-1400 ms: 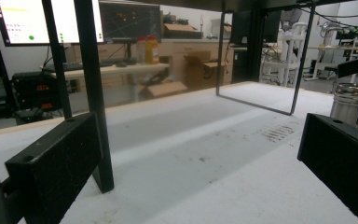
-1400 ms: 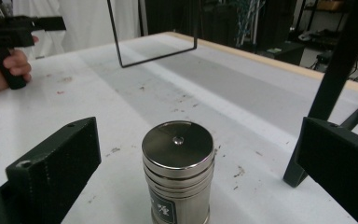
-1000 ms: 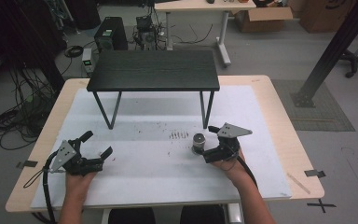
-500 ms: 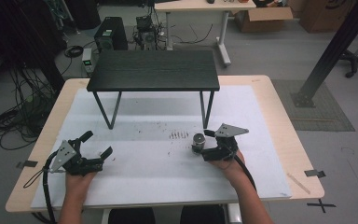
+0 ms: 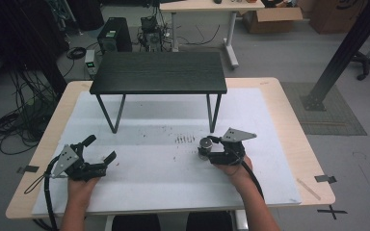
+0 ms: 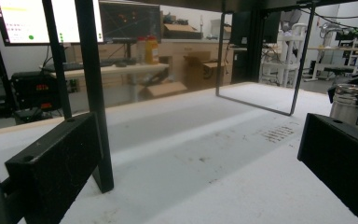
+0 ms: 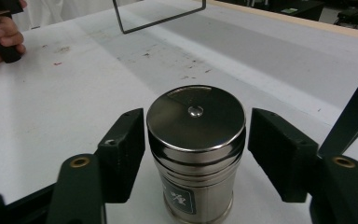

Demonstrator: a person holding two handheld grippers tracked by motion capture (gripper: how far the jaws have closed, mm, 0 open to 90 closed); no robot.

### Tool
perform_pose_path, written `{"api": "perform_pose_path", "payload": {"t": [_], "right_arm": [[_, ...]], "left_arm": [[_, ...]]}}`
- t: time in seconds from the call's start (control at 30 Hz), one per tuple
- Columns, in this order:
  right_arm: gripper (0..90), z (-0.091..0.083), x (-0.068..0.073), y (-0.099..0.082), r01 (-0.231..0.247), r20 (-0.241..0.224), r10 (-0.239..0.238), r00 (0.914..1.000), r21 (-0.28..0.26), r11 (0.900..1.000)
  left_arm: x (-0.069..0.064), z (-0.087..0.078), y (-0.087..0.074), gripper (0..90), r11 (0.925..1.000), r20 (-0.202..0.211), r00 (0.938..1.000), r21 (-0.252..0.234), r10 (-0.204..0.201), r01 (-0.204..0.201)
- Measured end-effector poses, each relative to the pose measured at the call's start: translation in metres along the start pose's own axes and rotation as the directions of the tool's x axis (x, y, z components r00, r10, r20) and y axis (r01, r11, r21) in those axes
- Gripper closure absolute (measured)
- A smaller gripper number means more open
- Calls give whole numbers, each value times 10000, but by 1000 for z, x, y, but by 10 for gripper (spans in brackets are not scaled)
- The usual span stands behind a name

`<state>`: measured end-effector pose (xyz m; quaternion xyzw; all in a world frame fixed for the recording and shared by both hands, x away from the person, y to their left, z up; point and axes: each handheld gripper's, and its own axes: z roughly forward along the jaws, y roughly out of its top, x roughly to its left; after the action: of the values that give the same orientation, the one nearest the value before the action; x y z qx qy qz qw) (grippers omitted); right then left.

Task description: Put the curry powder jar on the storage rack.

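Your right gripper [image 7: 196,154] straddles the steel can [image 7: 196,140] standing on the table [image 5: 289,139], jaws wide with gaps either side. Next, it seems: close squarely on it. Your left gripper [image 5: 101,151] rests wide, holding nothing.

A lab: monitors [image 6: 51,21] on desks, a floor-standing computer tower [image 5: 112,34], tangled cables [image 5: 14,120], cardboard boxes [image 5: 272,18].

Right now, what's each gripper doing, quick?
Left gripper: open, holding nothing.
Right gripper: open, jaws either side of the steel canister, not clamped.
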<state>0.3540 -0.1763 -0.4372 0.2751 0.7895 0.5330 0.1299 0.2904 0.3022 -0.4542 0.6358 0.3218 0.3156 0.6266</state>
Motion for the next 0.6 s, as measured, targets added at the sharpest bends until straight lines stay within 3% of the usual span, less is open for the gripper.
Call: {"api": "perform_pose_path", "payload": {"t": [0.3,0.6], "right_arm": [[480,0,1,0,65,-39,-65,10000,-78,9999],[487,0,3,2,198,125,-199,9997,42,9998]], "left_arm": [[0,0,0,2,10000,0,10000,-3,-8,8],[0,0,0,2,10000,2,10000,-4,-12,12]]}}
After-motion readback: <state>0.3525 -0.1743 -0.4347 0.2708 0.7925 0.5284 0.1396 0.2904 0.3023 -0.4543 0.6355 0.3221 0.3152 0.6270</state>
